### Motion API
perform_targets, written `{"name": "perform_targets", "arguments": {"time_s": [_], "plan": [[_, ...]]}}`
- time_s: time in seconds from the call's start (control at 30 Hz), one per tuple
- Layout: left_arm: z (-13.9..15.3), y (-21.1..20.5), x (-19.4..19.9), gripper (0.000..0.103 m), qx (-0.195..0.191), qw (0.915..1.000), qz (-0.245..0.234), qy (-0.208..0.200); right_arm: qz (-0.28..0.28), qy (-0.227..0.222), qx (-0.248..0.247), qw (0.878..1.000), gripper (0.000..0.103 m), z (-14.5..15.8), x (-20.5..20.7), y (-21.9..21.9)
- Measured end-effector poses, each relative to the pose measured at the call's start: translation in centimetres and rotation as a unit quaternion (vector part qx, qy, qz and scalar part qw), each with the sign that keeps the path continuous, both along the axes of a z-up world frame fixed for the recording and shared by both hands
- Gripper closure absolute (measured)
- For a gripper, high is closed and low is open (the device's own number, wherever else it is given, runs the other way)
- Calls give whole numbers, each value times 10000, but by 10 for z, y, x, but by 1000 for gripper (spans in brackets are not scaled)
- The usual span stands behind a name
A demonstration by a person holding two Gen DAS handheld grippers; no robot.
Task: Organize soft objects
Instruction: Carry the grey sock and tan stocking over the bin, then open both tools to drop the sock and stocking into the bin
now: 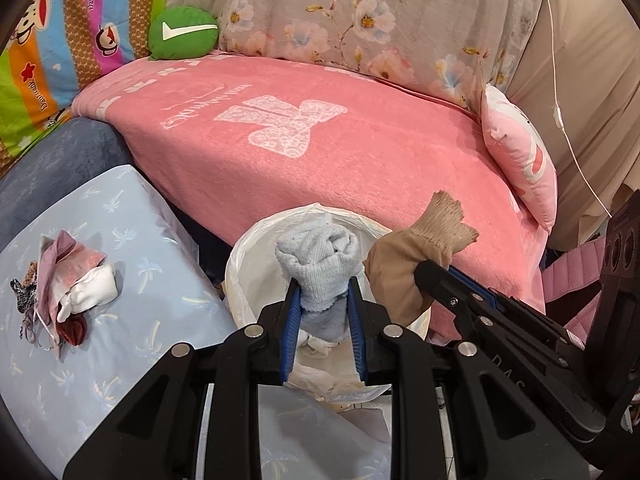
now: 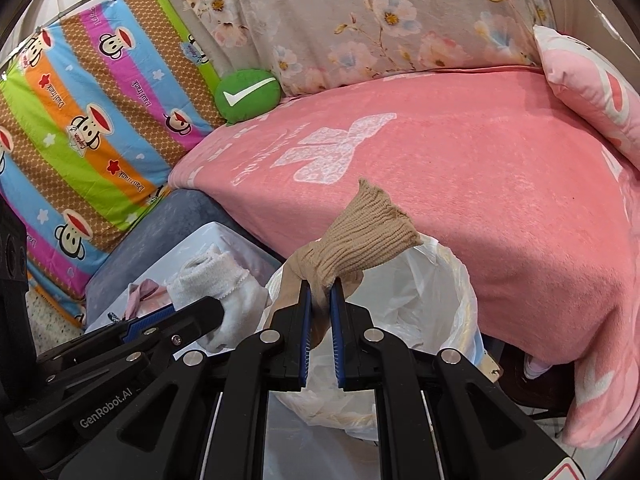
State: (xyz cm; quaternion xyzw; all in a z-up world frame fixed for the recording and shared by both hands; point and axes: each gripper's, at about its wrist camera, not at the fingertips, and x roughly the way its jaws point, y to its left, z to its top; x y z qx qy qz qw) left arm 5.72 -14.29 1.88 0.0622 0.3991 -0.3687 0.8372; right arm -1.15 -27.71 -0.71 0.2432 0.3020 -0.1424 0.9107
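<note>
My left gripper (image 1: 323, 286) is shut on a rolled pale grey-blue sock (image 1: 320, 264), held over a white bin lined with a plastic bag (image 1: 244, 268). Beside it on the right, my right gripper (image 2: 320, 286) is shut on a bunched tan stocking (image 2: 360, 236), also above the lined bin (image 2: 452, 304). In the left wrist view the tan stocking (image 1: 420, 240) and the right gripper (image 1: 434, 270) show at the right. In the right wrist view the pale sock (image 2: 216, 284) and the left gripper (image 2: 208, 310) show at the left.
A small heap of soft items (image 1: 68, 280) lies on a light blue patterned box lid (image 1: 120, 360) left of the bin. Behind is a sofa under a pink blanket (image 1: 320, 152), with a green checkmark cushion (image 1: 183, 33) and a pink pillow (image 1: 520, 156).
</note>
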Motion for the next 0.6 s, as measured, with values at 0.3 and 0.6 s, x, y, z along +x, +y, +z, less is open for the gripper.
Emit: {"name": "perform_targets", "arguments": {"time_s": [0.3,0.6], "plan": [[-4,-8,5,76,-36,9999,46,111,-82,38,23,10000,92,-4,-1,-7],[-6,3,15,50,-90,9990,401,166,-158,41,26,9999,87,-4,-2,-7]]}}
